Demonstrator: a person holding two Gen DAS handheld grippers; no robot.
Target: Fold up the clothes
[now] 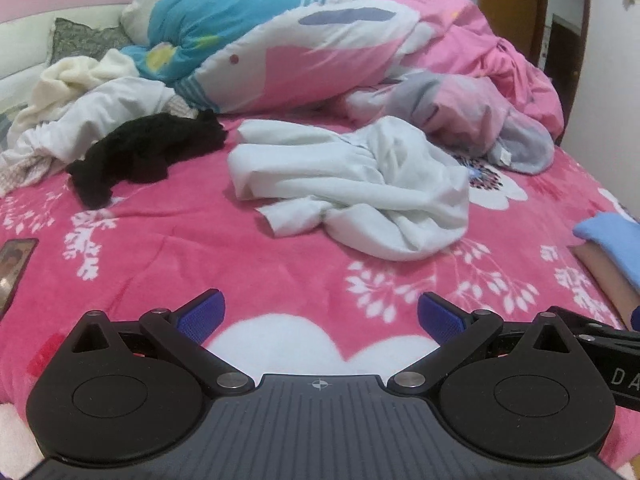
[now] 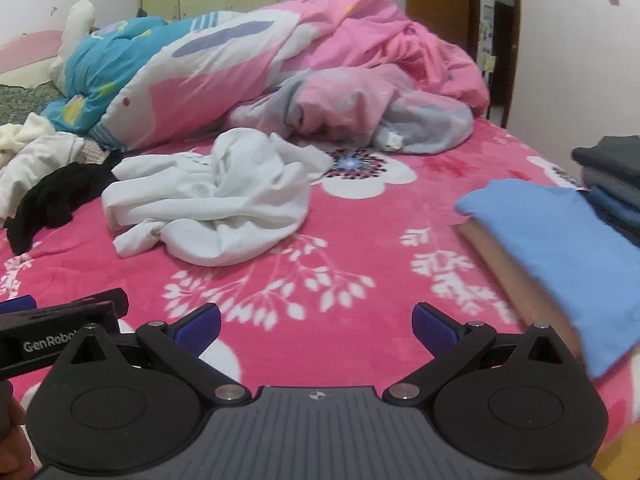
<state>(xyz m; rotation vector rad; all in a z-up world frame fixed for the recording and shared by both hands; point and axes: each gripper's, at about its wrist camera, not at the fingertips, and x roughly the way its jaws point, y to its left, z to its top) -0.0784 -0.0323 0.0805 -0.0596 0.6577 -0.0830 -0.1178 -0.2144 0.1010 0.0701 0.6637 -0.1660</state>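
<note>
I hold both grippers low over the near edge of the bed (image 1: 168, 264), side by side. The left gripper (image 1: 320, 314) has its jaws apart and carries nothing; the right gripper (image 2: 316, 322) likewise has its jaws apart and empty.

Step in hand, as I judge it: between garments. A folded blue garment (image 2: 560, 248) lies on a tan one near the right edge of the bed, with a stack of dark folded clothes (image 2: 616, 176) just behind it. The next candidate, a crumpled white garment (image 1: 360, 184), lies at the middle of the bed, well apart from both grippers. A black garment (image 1: 140, 156) and a pile of cream and white clothes (image 1: 80, 100) lie toward the left edge; a rumpled duvet (image 1: 312, 52) covers the far side.

Next move, as I judge it: advance both grippers to the white garment, locate two edges or corners, clamp one in each, then lift and spread it flat on the bare blanket in front.
</note>
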